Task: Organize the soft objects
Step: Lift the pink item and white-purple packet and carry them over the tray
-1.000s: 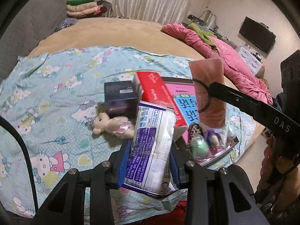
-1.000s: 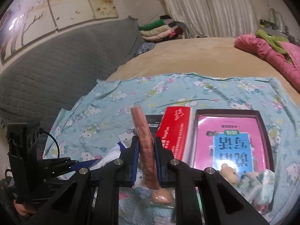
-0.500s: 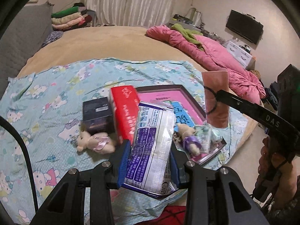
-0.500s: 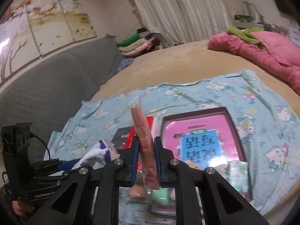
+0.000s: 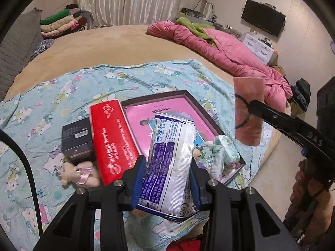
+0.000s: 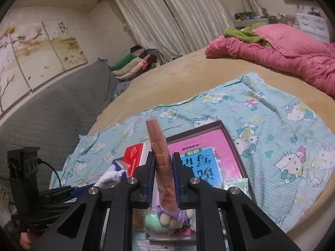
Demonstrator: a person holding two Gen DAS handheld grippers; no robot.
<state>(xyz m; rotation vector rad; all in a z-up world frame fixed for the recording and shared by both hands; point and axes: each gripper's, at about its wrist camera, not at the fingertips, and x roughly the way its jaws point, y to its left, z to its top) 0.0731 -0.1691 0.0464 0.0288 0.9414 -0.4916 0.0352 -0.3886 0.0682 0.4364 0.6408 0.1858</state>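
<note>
The left gripper (image 5: 167, 179) is clenching a white and purple soft pack (image 5: 170, 167) between its blue pads, holding it upright above the near edge of the dark-framed tray (image 5: 211, 117). The right gripper (image 6: 163, 175) is gripping a thin salmon-pink packet (image 6: 162, 156) edge-on, its jaws nearly closed on it, also above the tray's near end. Inside the tray, at its near corner, small pale-green tissue packs (image 5: 222, 152) are lying on the pink book (image 5: 167, 108). Just left of the tray, a red box (image 5: 113, 138) is touching it, with a dark box (image 5: 76, 140) beyond and a small plush bear (image 5: 79, 172) beside those. All is resting on the cartoon-print blanket (image 5: 52, 96) on the bed.
</note>
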